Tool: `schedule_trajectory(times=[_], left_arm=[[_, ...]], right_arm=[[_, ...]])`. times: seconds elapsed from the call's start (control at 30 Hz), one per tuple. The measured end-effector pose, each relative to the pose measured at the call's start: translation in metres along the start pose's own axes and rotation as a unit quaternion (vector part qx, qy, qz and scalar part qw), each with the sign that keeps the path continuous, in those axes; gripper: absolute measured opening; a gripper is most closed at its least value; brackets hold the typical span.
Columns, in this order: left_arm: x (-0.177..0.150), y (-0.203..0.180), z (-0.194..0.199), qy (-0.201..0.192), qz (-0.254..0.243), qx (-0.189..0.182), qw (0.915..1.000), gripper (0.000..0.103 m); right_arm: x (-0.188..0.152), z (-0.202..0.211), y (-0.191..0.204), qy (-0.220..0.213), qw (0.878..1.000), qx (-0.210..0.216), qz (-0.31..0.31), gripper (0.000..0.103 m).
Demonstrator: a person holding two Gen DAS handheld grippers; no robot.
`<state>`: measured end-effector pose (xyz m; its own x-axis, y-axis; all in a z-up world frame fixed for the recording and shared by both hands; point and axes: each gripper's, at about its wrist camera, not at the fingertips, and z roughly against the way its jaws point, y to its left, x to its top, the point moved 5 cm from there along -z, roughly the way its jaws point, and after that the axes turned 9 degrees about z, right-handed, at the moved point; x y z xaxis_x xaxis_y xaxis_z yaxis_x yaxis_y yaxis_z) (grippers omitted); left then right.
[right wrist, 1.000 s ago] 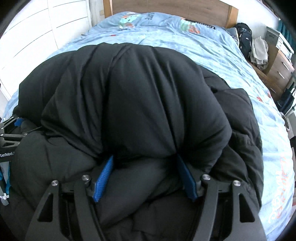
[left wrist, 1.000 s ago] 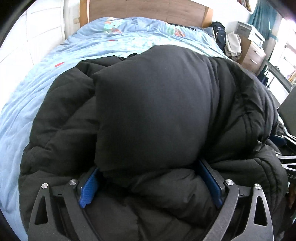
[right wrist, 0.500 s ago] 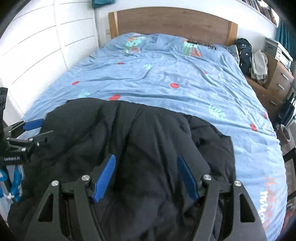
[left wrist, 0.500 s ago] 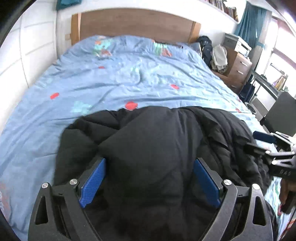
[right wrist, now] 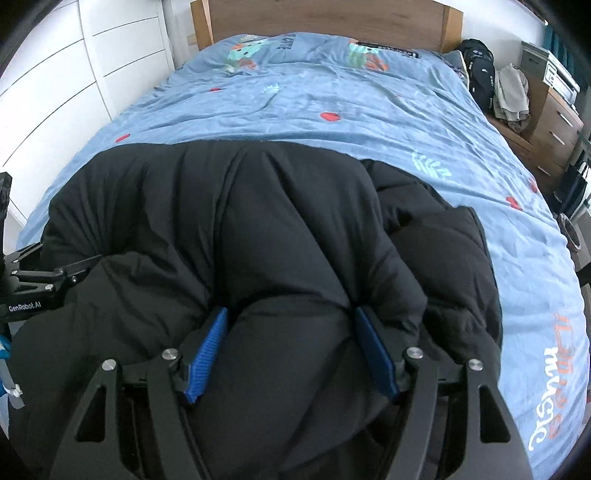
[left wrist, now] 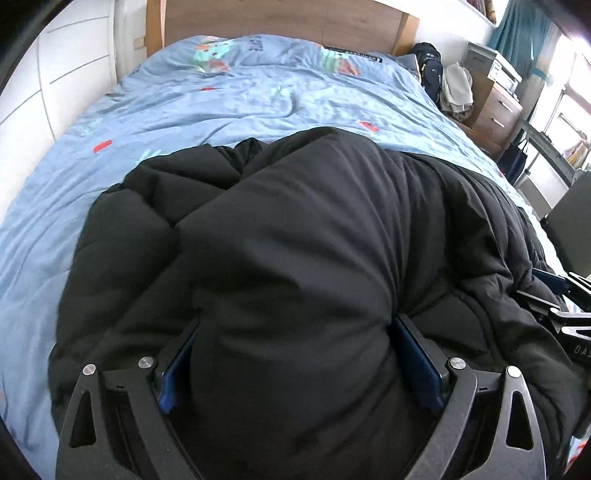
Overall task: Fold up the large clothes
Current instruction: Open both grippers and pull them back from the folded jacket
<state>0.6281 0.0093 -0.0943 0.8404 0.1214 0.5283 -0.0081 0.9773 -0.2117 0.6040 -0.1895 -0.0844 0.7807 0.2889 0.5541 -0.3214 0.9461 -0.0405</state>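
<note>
A bulky black puffer jacket [left wrist: 295, 229] lies bunched on the blue printed bedspread [left wrist: 236, 92] and fills the lower part of both views. My left gripper [left wrist: 295, 321] is shut on a thick fold of it, and the padding bulges out between and over the blue pads [left wrist: 413, 354]. My right gripper [right wrist: 290, 310] is shut on another thick fold of the jacket [right wrist: 288, 229], its blue pads [right wrist: 207, 347] pressed into the fabric. Each gripper shows at the edge of the other's view: the right gripper [left wrist: 561, 306] and the left gripper [right wrist: 40, 280].
A wooden headboard [right wrist: 325, 18] closes the far end of the bed. White cupboard doors [right wrist: 74, 81] run along the left. On the right stand a black backpack [right wrist: 480, 77] and a wooden dresser [right wrist: 554, 122] with clothes on it.
Half a second ago the jacket lay flatter and lower, with more bed showing. Now its fold bulges high between both pairs of pads again, as it did a second ago.
</note>
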Motion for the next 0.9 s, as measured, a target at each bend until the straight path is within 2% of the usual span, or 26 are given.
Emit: schedule_trajectory(times=[0.2, 0.43, 0.6, 0.9], left_arm=[[-0.016, 0.004, 0.029, -0.010, 0.004, 0.013, 0.9999, 0.095], [-0.026, -0.004, 0.089, -0.042, -0.007, 0.030, 0.9987, 0.095], [-0.028, -0.009, 0.137, -0.063, -0.015, 0.034, 0.9974, 0.095], [-0.040, 0.001, 0.208, -0.061, -0.011, 0.048, 0.9969, 0.095]], right_arm=[[-0.020, 0.019, -0.004, 0.011, 1.000, 0.001, -0.021, 0.069], [-0.037, 0.057, -0.004, 0.033, 0.999, -0.010, -0.042, 0.069], [-0.049, 0.097, -0.003, 0.035, 0.998, -0.025, -0.053, 0.069], [-0.075, 0.179, -0.015, 0.046, 0.995, -0.045, -0.080, 0.069]])
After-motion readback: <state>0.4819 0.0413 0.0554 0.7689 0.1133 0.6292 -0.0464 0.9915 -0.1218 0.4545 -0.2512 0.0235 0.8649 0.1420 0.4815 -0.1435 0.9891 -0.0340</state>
